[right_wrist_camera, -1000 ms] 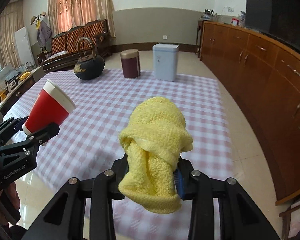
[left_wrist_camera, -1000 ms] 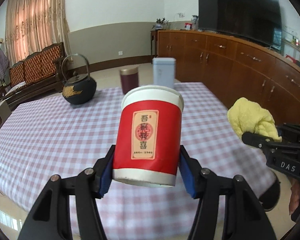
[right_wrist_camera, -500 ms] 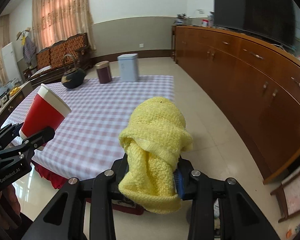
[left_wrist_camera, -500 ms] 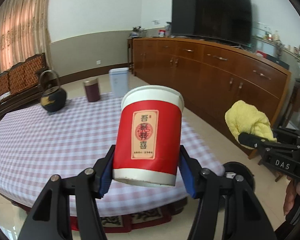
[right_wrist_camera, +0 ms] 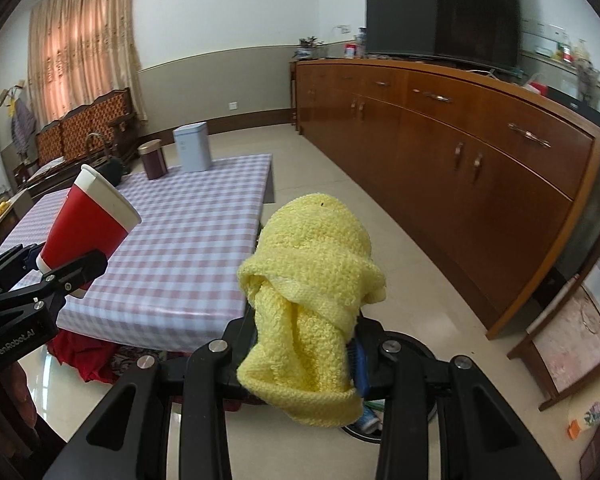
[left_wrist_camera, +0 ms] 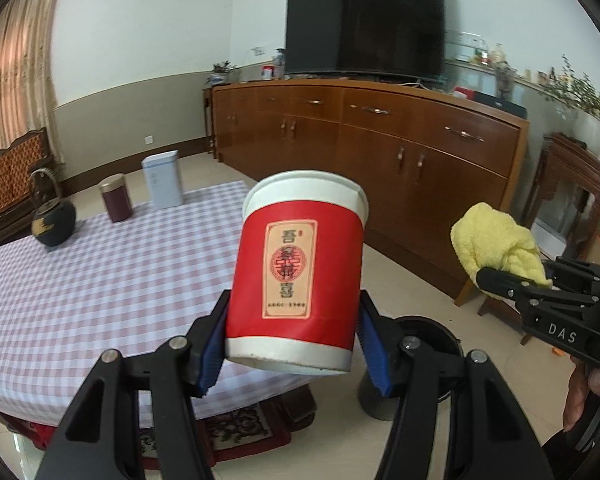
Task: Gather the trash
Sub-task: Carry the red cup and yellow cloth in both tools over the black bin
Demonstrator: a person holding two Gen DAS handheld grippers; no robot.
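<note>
My left gripper (left_wrist_camera: 290, 340) is shut on a red paper cup (left_wrist_camera: 296, 272) with a white rim, held upright in the air past the table's near corner. The cup also shows in the right wrist view (right_wrist_camera: 88, 224). My right gripper (right_wrist_camera: 304, 354) is shut on a crumpled yellow cloth (right_wrist_camera: 312, 296), held above the floor; the cloth shows at the right of the left wrist view (left_wrist_camera: 496, 244). A dark round bin (left_wrist_camera: 432, 330) stands on the floor just behind both grippers, mostly hidden.
A table with a checked cloth (right_wrist_camera: 180, 240) is to the left, carrying a black teapot (left_wrist_camera: 54, 220), a maroon canister (left_wrist_camera: 117, 199) and a pale blue tin (left_wrist_camera: 162, 180). A long wooden sideboard (right_wrist_camera: 460, 168) with a TV runs along the right. A small stand (right_wrist_camera: 568, 336) is at the right.
Both grippers have swung right and away from the table, over the floor toward the sideboard. The dark bin has come into view below them. Both holds are unchanged.
</note>
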